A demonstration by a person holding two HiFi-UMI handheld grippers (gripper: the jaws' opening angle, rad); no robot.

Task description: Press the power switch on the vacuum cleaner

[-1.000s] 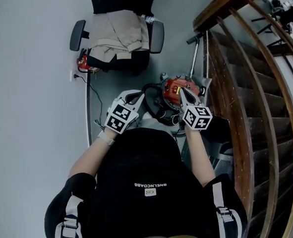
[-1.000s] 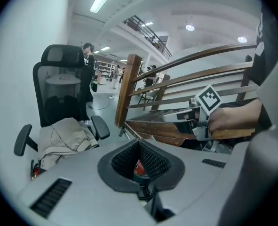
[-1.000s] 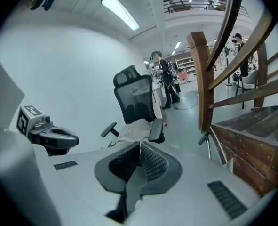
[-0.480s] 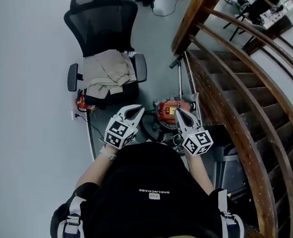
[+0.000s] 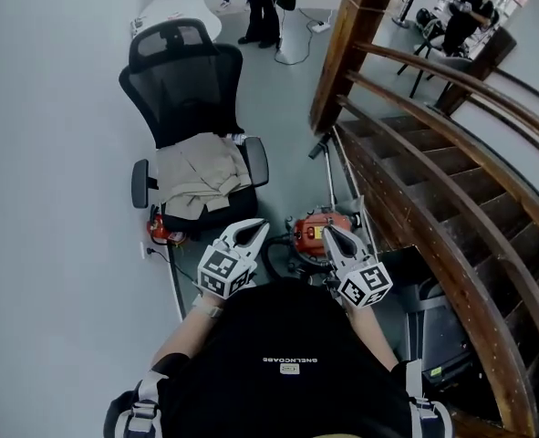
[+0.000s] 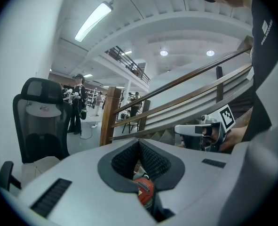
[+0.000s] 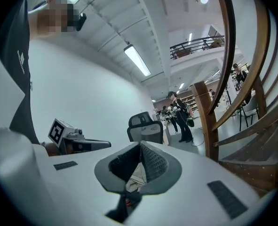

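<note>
The red vacuum cleaner (image 5: 313, 230) sits on the grey floor at the foot of the staircase, with its black hose coiled at its left and its metal wand (image 5: 329, 173) leaning by the stair side. My right gripper (image 5: 326, 233) is shut and empty, and its tip shows over the vacuum's near edge. My left gripper (image 5: 257, 225) is also shut and empty, left of the vacuum and over the hose. In the left gripper view, a bit of the red vacuum (image 6: 145, 191) shows below the closed jaws of the left gripper (image 6: 139, 142). The right gripper (image 7: 139, 145) points towards the chair.
A black office chair (image 5: 189, 89) with a beige garment (image 5: 197, 173) on its seat stands just beyond the grippers. The wooden stair rail and newel post (image 5: 347, 44) run along the right. A red object (image 5: 159, 230) and a cable lie by the left wall. People stand far behind.
The head view has pulled up and back, so the vacuum looks smaller and farther. The right gripper's tip, over the vacuum's top before, is now at its near edge. Both grippers stay shut.
</note>
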